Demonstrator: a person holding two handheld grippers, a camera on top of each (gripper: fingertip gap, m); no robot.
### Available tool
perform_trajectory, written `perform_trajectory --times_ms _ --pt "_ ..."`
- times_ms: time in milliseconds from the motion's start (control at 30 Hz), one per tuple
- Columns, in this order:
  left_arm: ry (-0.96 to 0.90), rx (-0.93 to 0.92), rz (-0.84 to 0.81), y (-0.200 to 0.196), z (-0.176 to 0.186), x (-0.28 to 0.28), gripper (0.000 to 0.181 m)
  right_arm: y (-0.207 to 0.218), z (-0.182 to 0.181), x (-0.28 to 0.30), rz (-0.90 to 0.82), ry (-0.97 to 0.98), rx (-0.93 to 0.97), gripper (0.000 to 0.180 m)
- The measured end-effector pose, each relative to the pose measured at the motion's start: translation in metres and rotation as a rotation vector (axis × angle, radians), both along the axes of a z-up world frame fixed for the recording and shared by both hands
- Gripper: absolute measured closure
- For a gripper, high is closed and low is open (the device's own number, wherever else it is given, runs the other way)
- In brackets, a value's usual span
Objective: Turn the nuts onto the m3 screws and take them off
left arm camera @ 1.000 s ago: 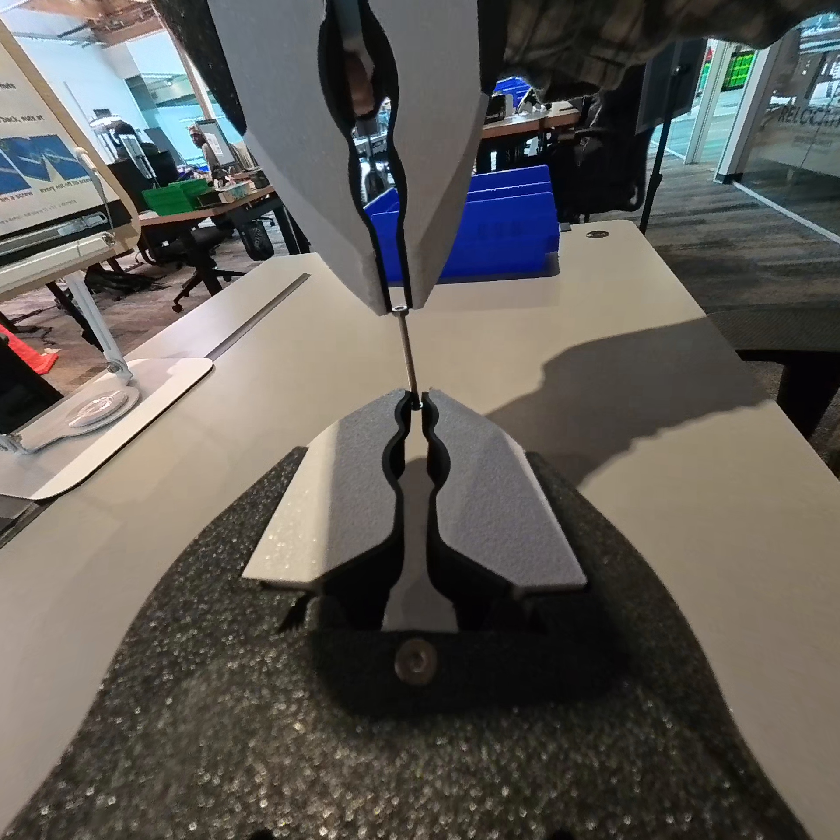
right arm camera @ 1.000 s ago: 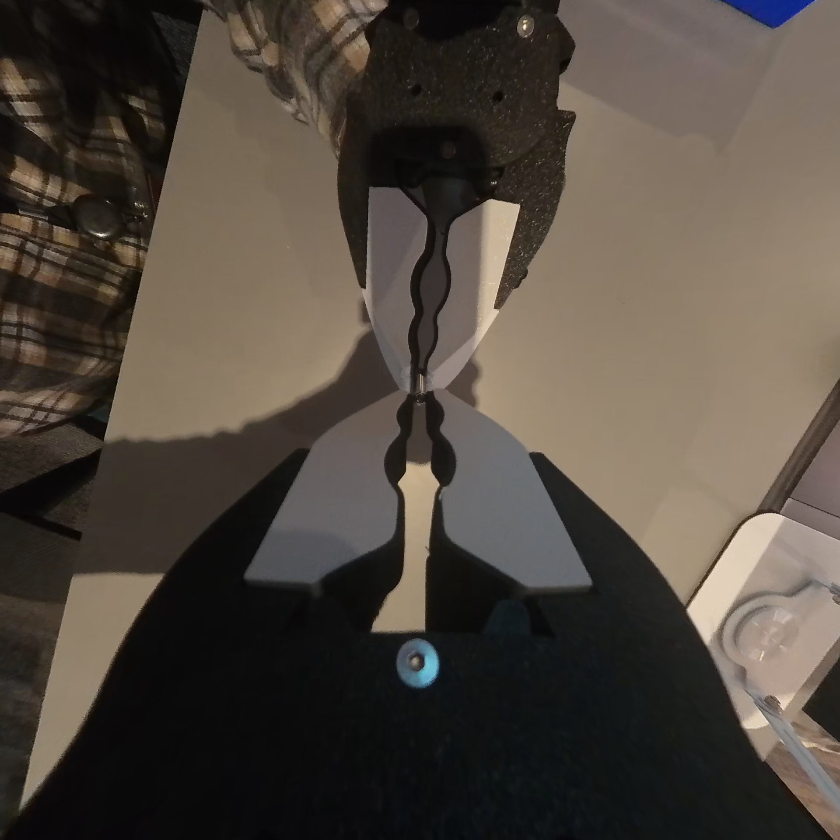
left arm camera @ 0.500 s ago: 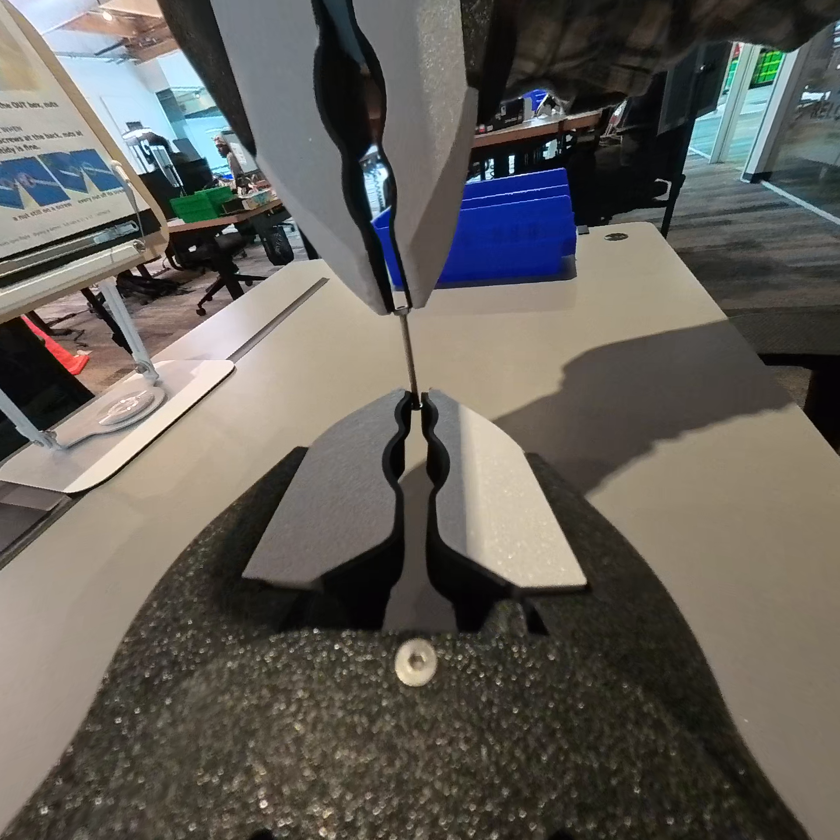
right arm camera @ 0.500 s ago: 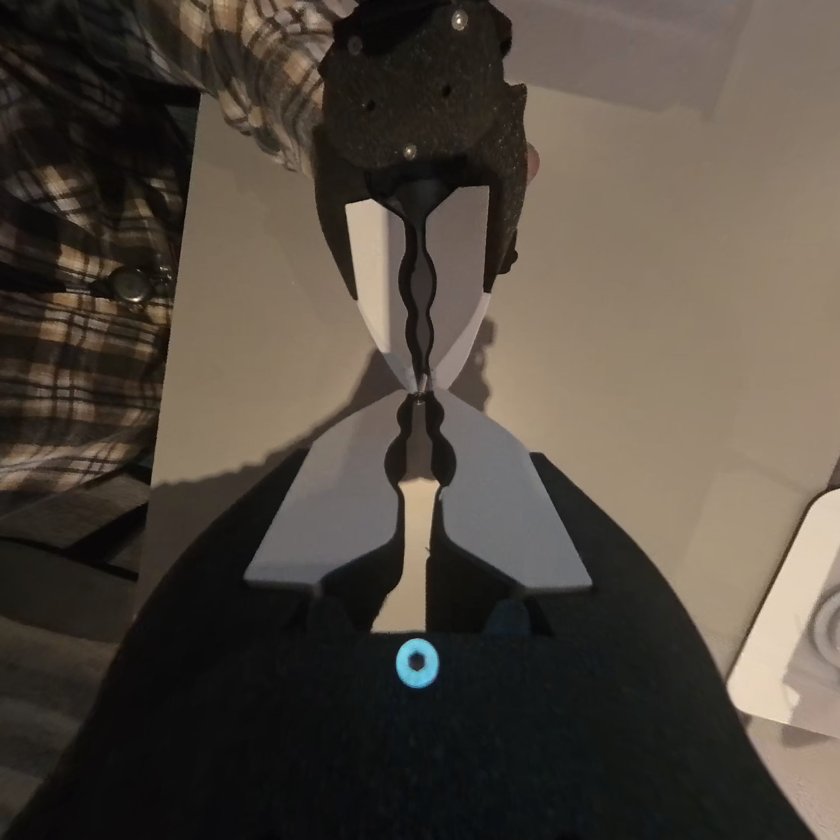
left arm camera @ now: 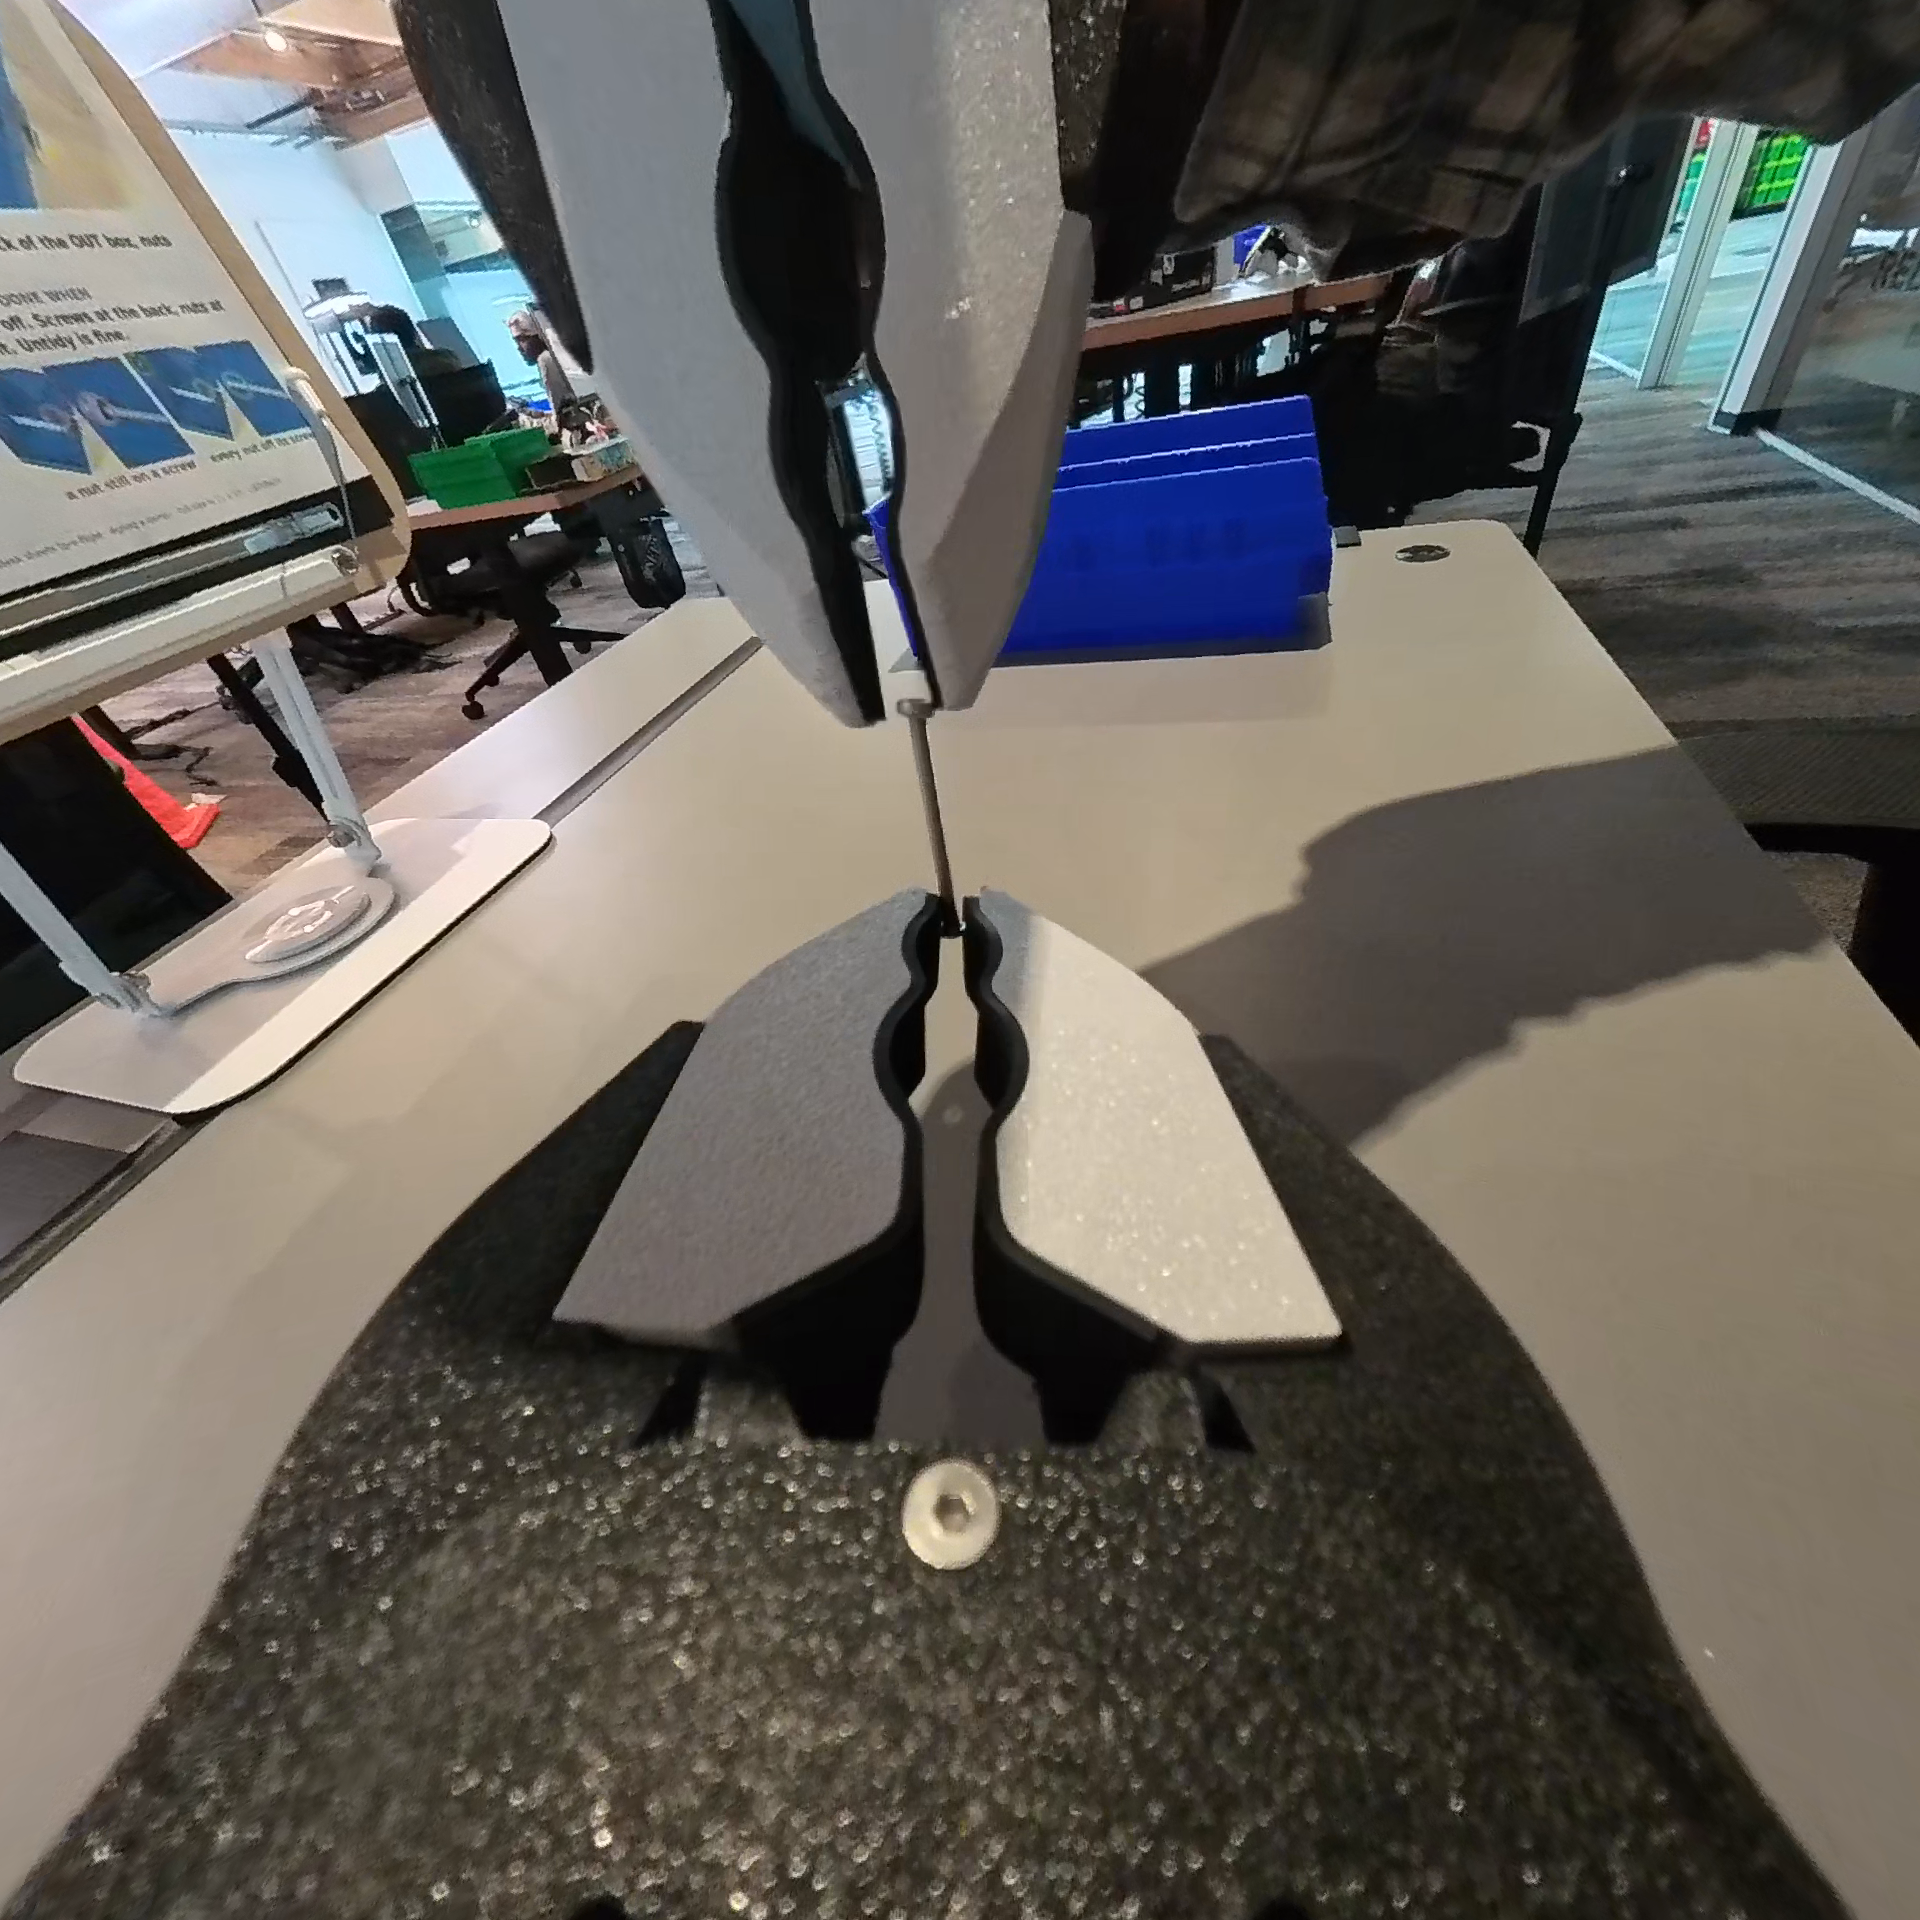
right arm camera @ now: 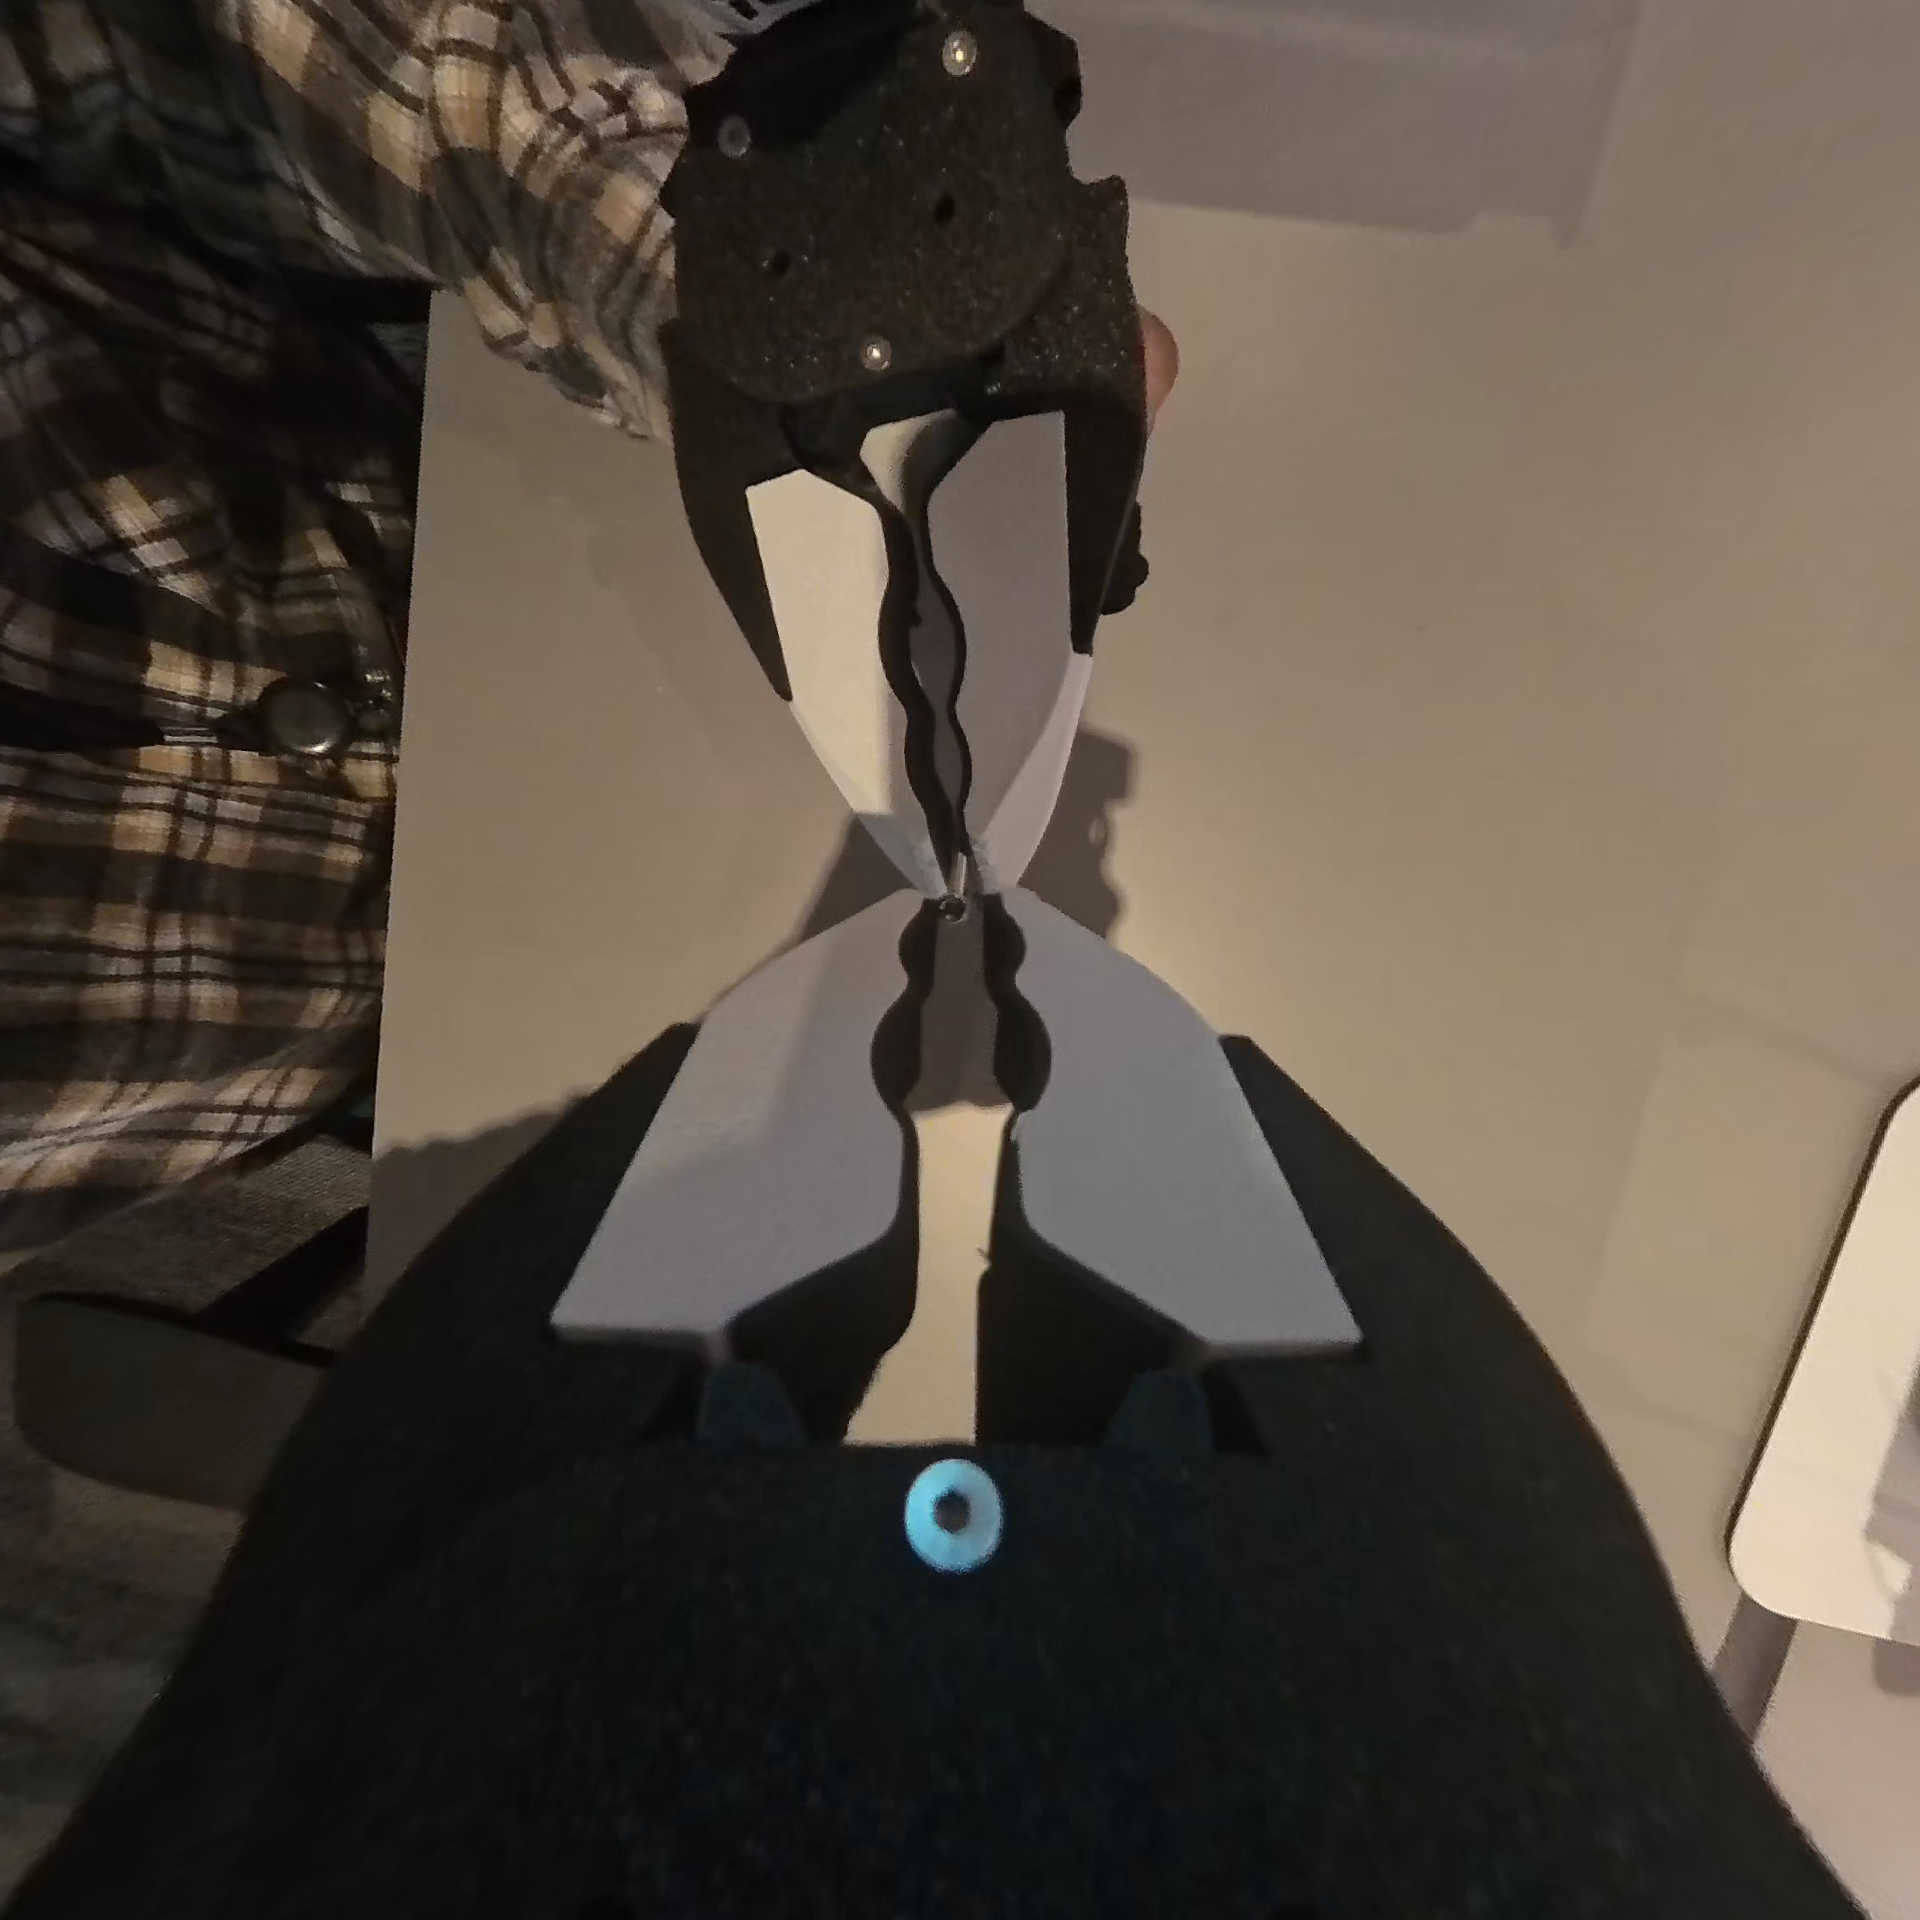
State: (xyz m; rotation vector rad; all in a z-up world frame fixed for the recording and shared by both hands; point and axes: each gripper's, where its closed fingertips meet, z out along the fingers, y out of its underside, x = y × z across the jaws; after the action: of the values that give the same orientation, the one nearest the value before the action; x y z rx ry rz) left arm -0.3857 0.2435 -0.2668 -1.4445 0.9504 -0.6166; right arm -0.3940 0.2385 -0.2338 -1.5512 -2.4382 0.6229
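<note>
A thin silver M3 screw [left arm camera: 930, 810] stands almost upright between my two grippers, above the beige table [left arm camera: 1351, 831]. My left gripper [left arm camera: 948, 923] is shut on the screw's lower end. My right gripper [left arm camera: 902, 704] comes down from above and is shut on a small wider piece at the top end, which looks like the nut [left arm camera: 912, 708]. In the right wrist view my right gripper [right arm camera: 951, 912] meets the left gripper [right arm camera: 961, 878] tip to tip, and the screw [right arm camera: 966, 868] shows end-on as a short silver stub.
Blue bins [left arm camera: 1174, 540] stand at the table's far edge. A white stand base [left arm camera: 312, 935] carrying an instruction board [left arm camera: 156, 416] is at the left and also shows in the right wrist view [right arm camera: 1829, 1403]. A person's plaid shirt [right arm camera: 208, 831] is at the table's near edge. The tips of both grippers are at nearly the same place.
Both grippers stay shut on the screw. In the right wrist view the left gripper has rolled and tilted about the screw. The background in both views has shifted.
</note>
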Motion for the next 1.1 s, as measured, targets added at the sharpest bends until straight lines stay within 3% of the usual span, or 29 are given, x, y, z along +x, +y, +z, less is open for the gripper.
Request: perform_trajectory --times_ms 600,733,967,1100 --pt "-0.021 -0.001 -0.006 0.000 0.003 -0.001 0.177 0.003 0.025 0.000 -0.021 0.149 -0.023 0.152" --pt "-0.038 0.002 -0.005 0.000 0.006 -0.003 0.177 0.002 0.042 0.006 -0.100 0.368 -0.111 0.136" --pt "-0.055 -0.002 -0.006 0.000 0.008 -0.004 0.177 0.010 0.055 0.020 -0.349 0.963 -0.324 0.105" --pt "-0.061 -0.009 -0.007 0.001 0.006 -0.004 0.177 0.006 0.047 0.025 -0.413 1.113 -0.437 0.092"
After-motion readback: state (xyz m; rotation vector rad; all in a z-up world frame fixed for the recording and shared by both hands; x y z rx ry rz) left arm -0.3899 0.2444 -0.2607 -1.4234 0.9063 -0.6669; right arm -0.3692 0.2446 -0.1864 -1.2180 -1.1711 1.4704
